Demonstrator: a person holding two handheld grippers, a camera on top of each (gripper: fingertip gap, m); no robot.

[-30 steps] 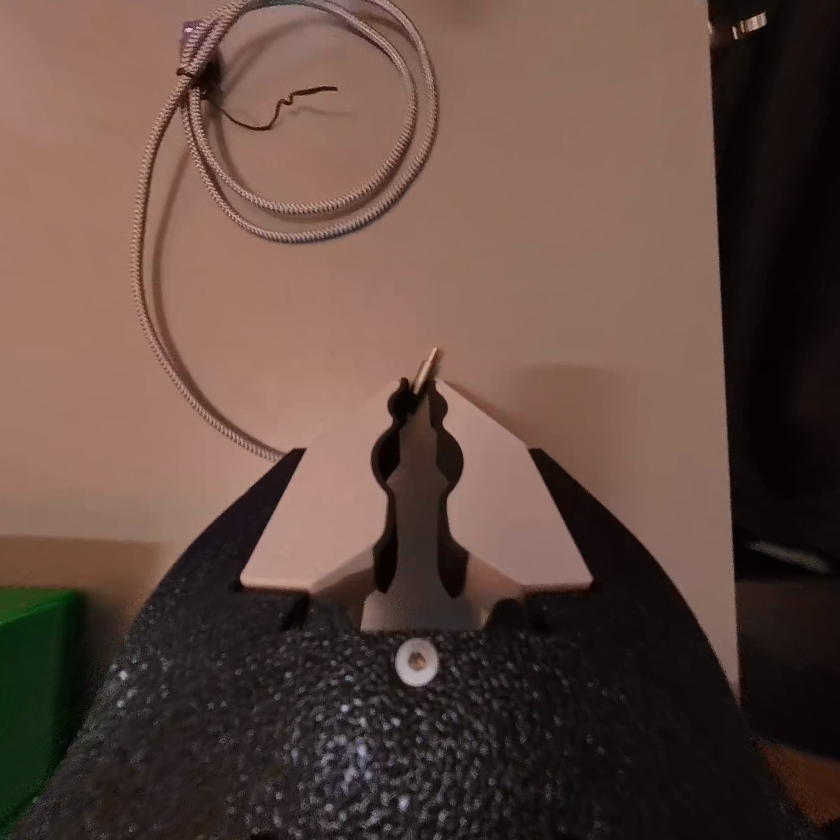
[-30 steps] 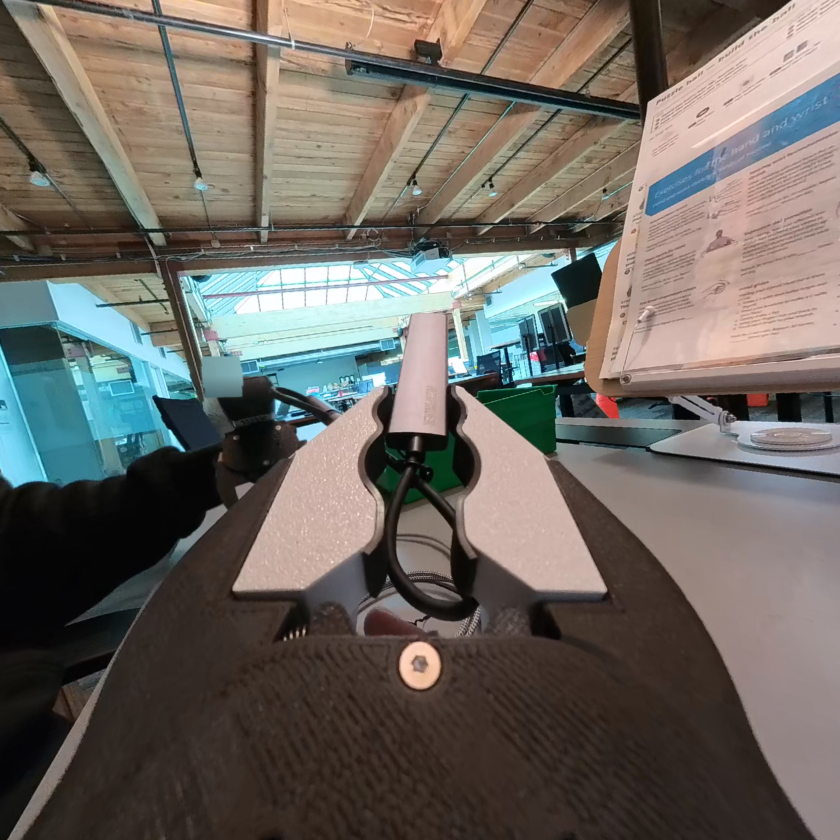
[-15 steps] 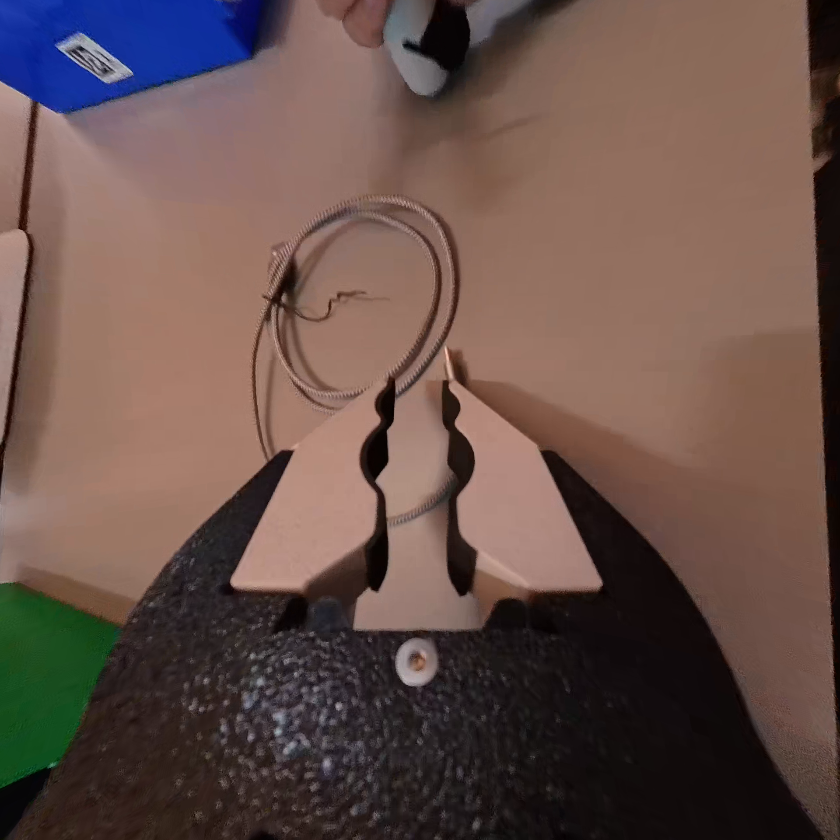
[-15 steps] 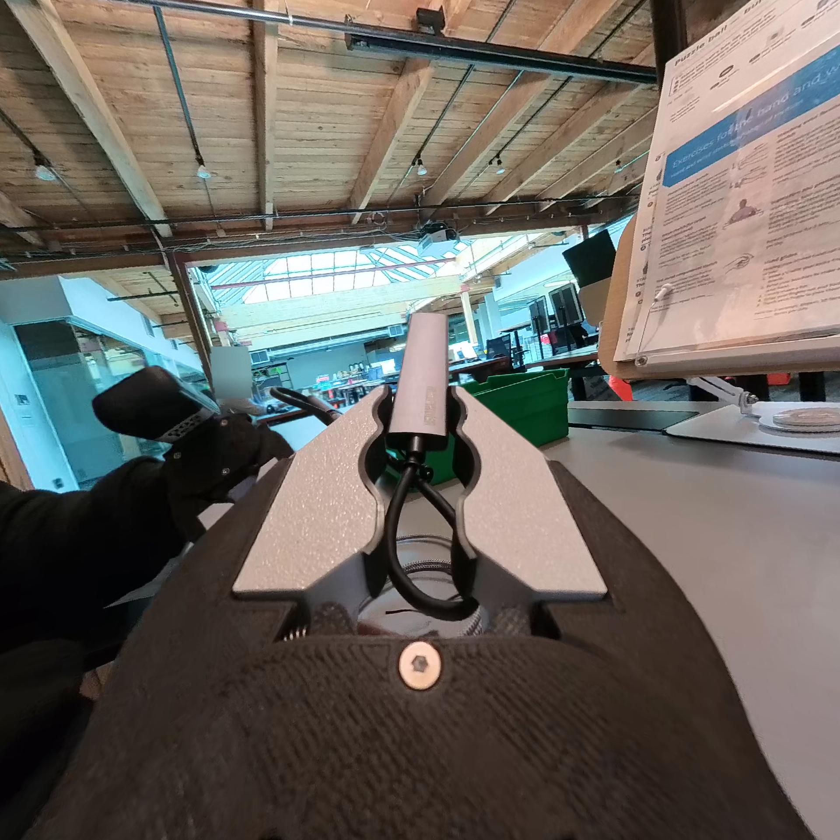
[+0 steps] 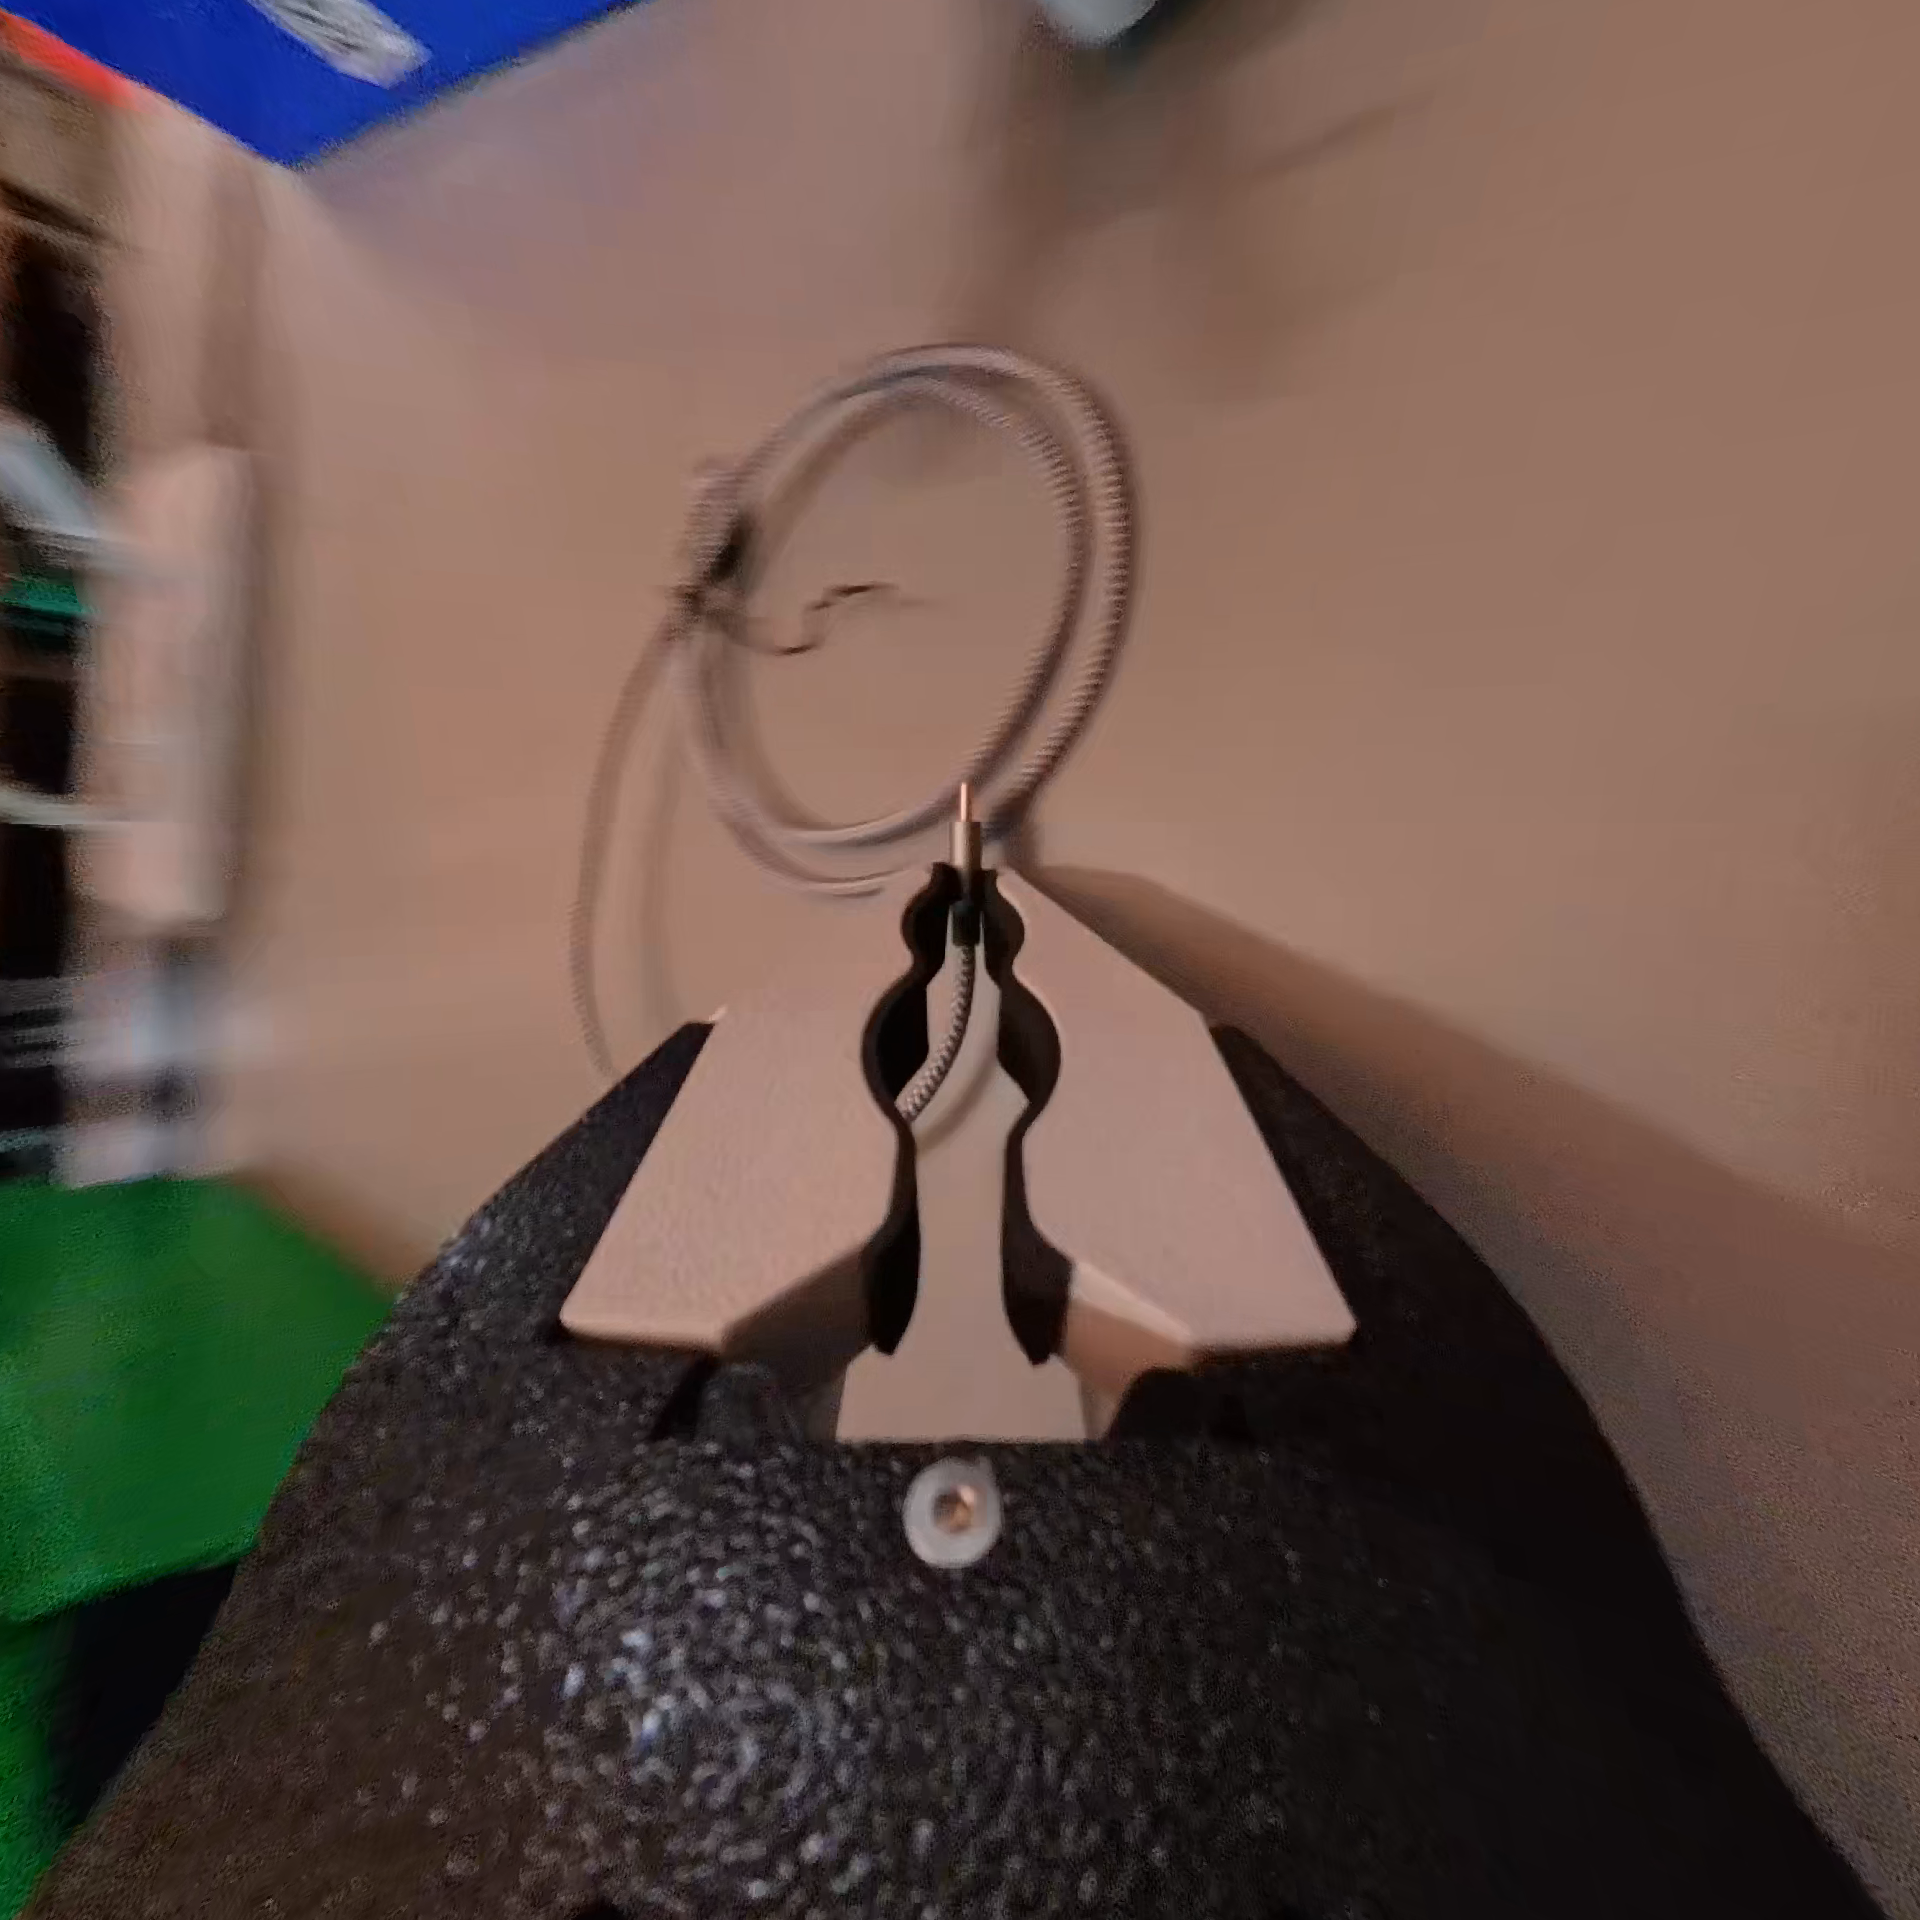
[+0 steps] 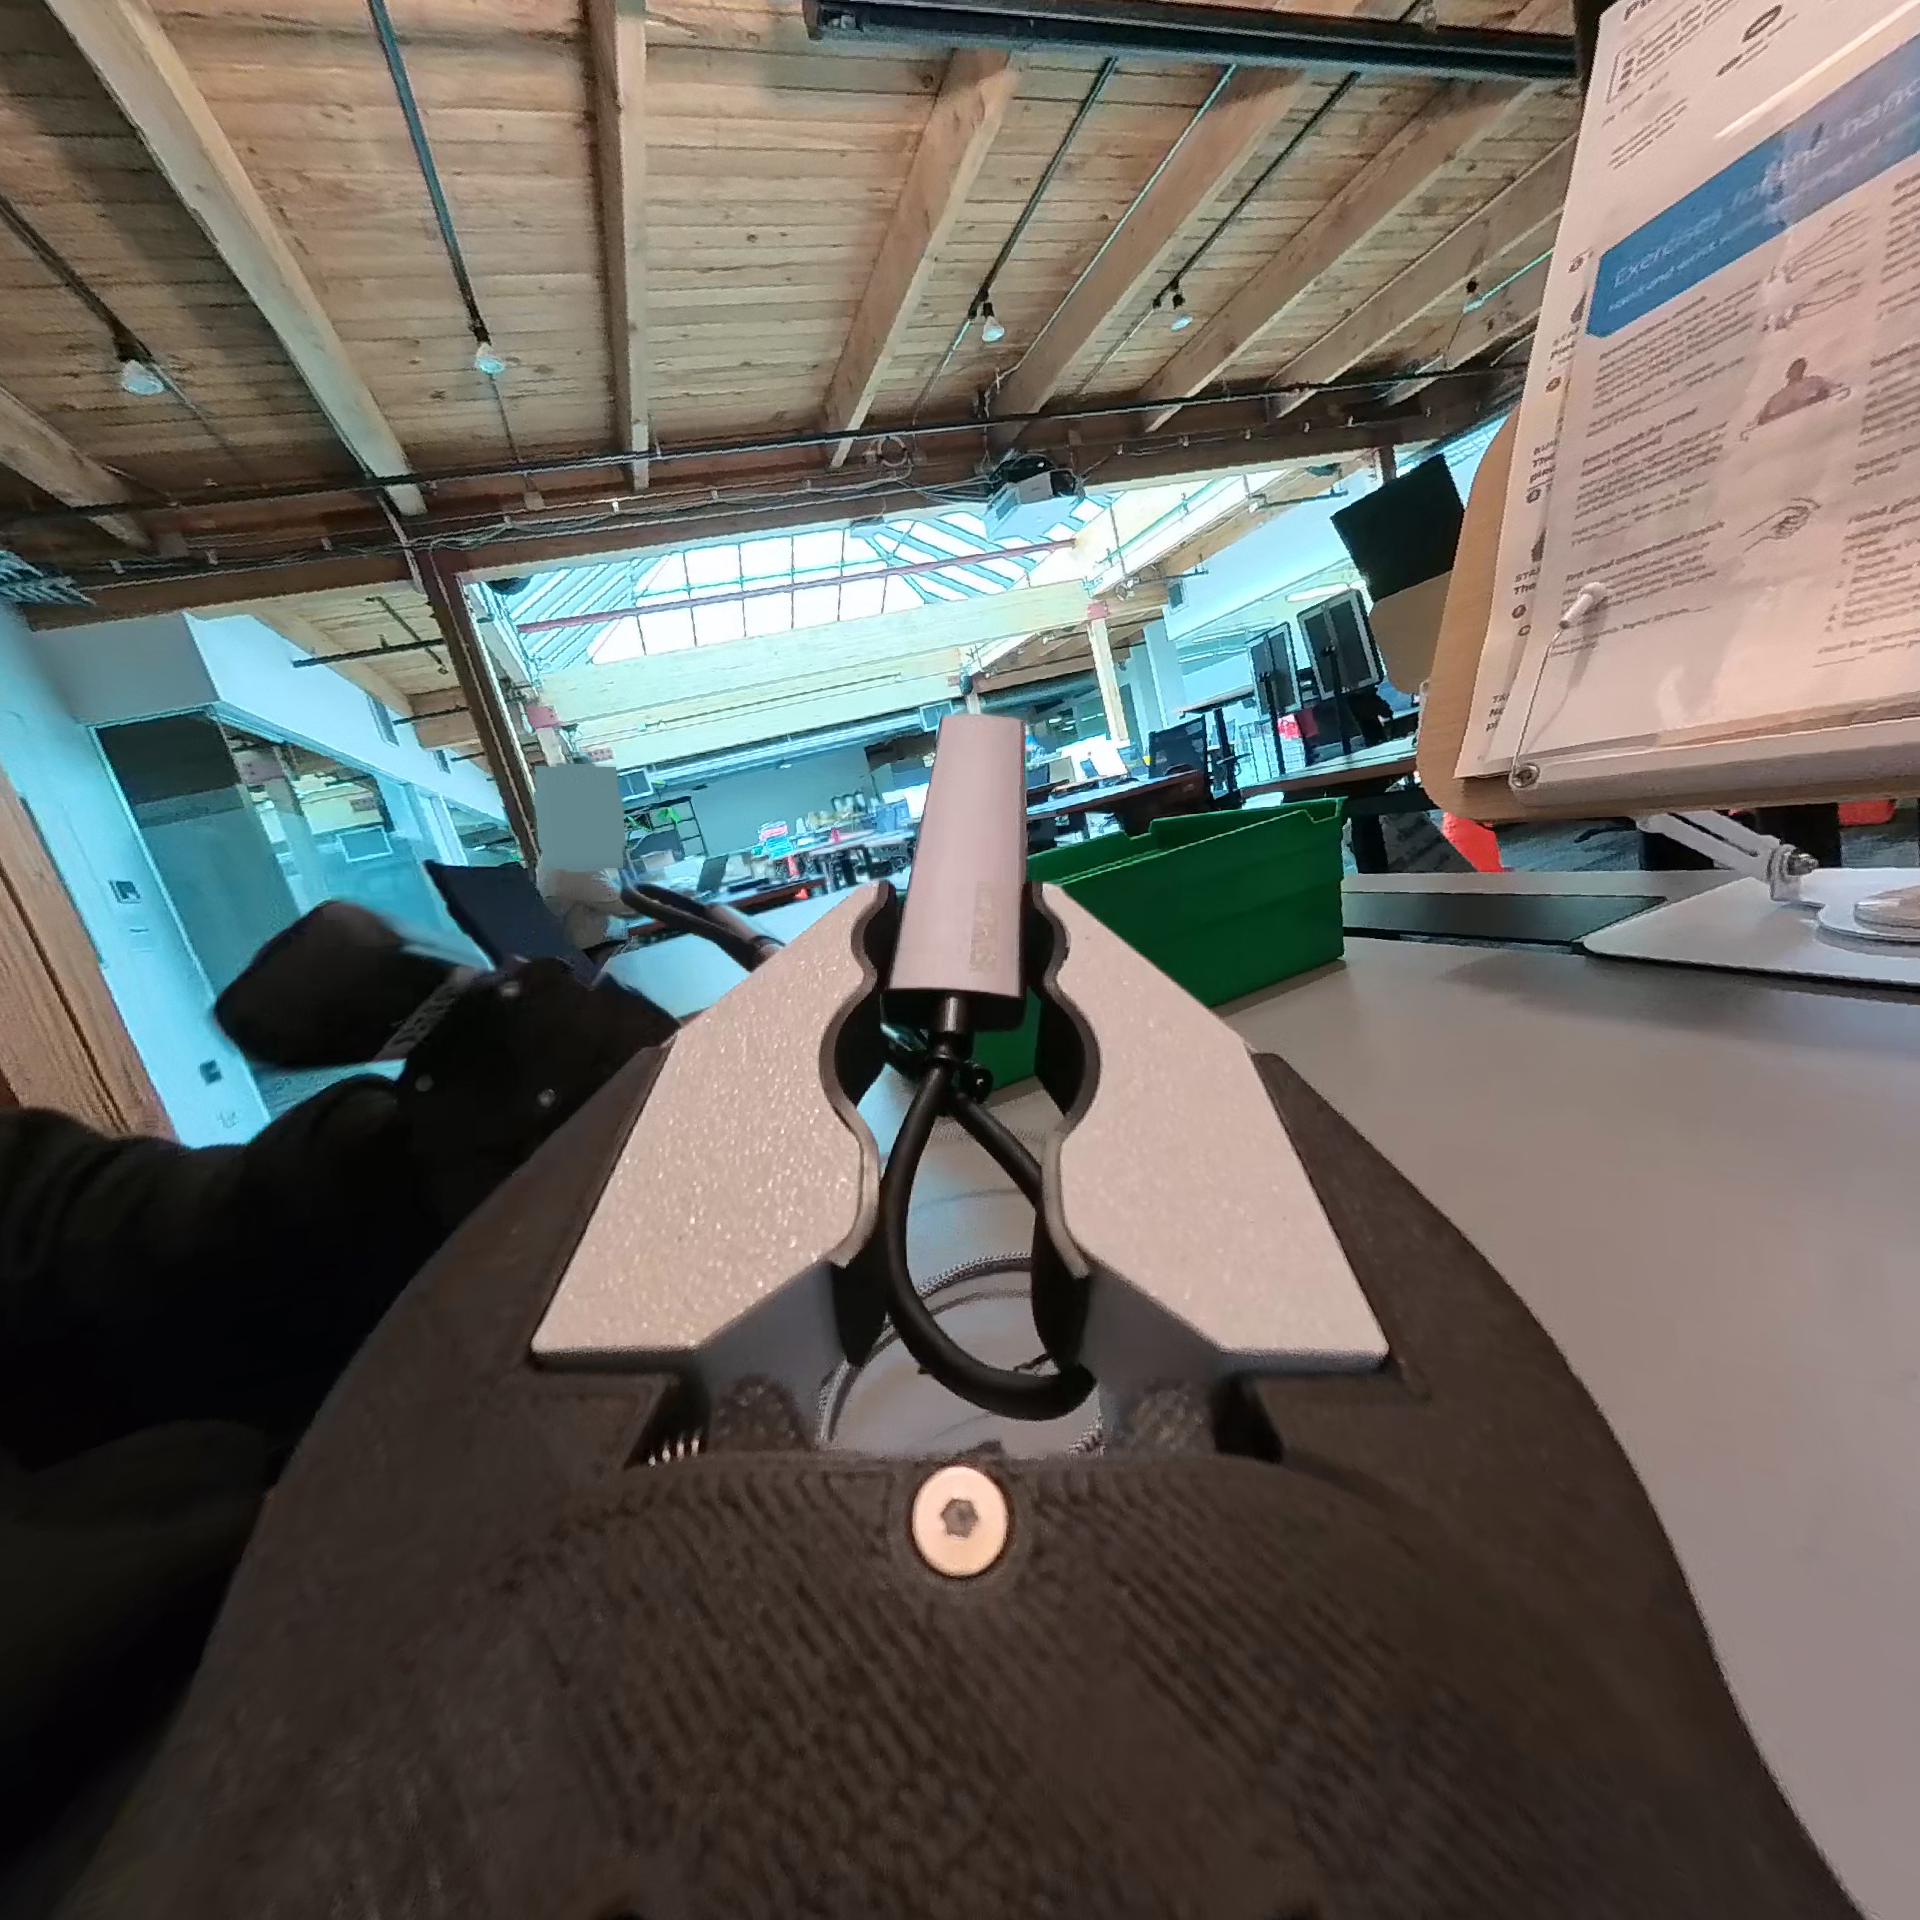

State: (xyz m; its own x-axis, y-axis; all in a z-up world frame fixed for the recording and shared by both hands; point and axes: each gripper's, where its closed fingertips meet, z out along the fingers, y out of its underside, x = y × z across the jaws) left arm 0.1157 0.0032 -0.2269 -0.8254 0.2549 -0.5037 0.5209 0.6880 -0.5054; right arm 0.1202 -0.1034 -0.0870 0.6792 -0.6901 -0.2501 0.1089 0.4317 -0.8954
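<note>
The left gripper (image 5: 961, 883) is clamped on the plug end of a braided cable (image 5: 1103, 582), its jaws drawn almost together. The small metal plug (image 5: 966, 826) stands just clear of the fingertips, its long axis running straight along the fingers and its tip pointing away from the camera. Behind the tips the cable bends down between the fingers. The rest lies in a loose coil on the pale table (image 5: 1507, 540) just beyond, with a thin dark tie at the coil's left side (the view is motion-blurred, so finer detail is hard to tell). A green bin (image 5: 156, 1351) sits at the near left and a blue box (image 5: 260, 73) at the far left. The right gripper (image 6: 961, 904) is closed on a slim grey adapter bar (image 6: 961, 831), pinched at its lower end. The bar's long axis lies along the fingers, tilted slightly right, and its free end points forward and upward. A short black lead (image 6: 914, 1236) loops from its base down between the fingers. To the left a dark sleeve (image 6: 156, 1247) reaches out, with the other gripper's dark body beyond it, well apart from the bar. Another green bin (image 6: 1195, 914) stands on the grey table (image 6: 1558, 1164) beyond, and a clear document stand (image 6: 1714, 416) rises at the far right.
</note>
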